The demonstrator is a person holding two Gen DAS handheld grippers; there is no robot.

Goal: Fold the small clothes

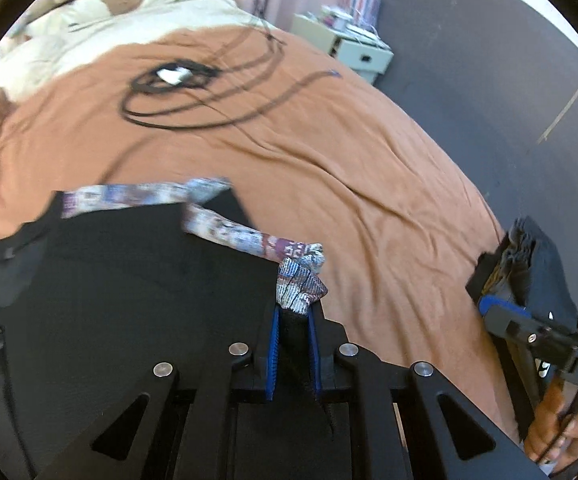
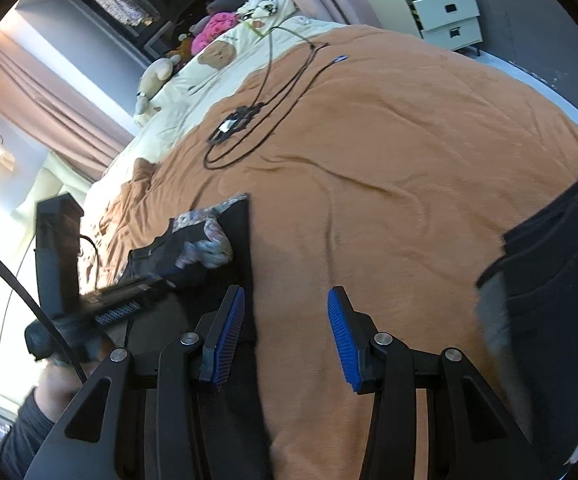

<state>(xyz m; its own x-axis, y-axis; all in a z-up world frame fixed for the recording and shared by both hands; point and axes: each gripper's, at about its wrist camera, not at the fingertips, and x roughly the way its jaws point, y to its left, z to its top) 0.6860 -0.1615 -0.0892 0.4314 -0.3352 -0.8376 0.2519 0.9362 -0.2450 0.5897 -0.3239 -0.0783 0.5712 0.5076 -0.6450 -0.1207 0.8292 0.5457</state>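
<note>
While my left gripper (image 1: 293, 320) pinches a bunched corner of the black garment (image 1: 129, 280) at its patterned waistband (image 1: 245, 236), the blue pads (image 1: 273, 356) are pressed close with black cloth and the printed band squeezed between them. That garment spreads out to the left of the gripper and under it, lying on the orange blanket (image 1: 329, 152), with the waistband running as a pale printed strip along its far edge.

From the right wrist view, my right gripper (image 2: 285, 336) is spread wide, nothing between its fingers (image 2: 345, 344). It hovers over the blanket with the garment's straight right edge passing just under its left finger, so most of the black fabric lies to its left. I can see the left gripper there too, blurred, at the waistband.

A second dark piece of clothing (image 2: 553, 280) lies at the right edge of that view, apart from the right gripper. Farther up the bed, a coiled black cable (image 1: 193, 92) with a white block rests on the blanket, well apart from both tools.
</note>
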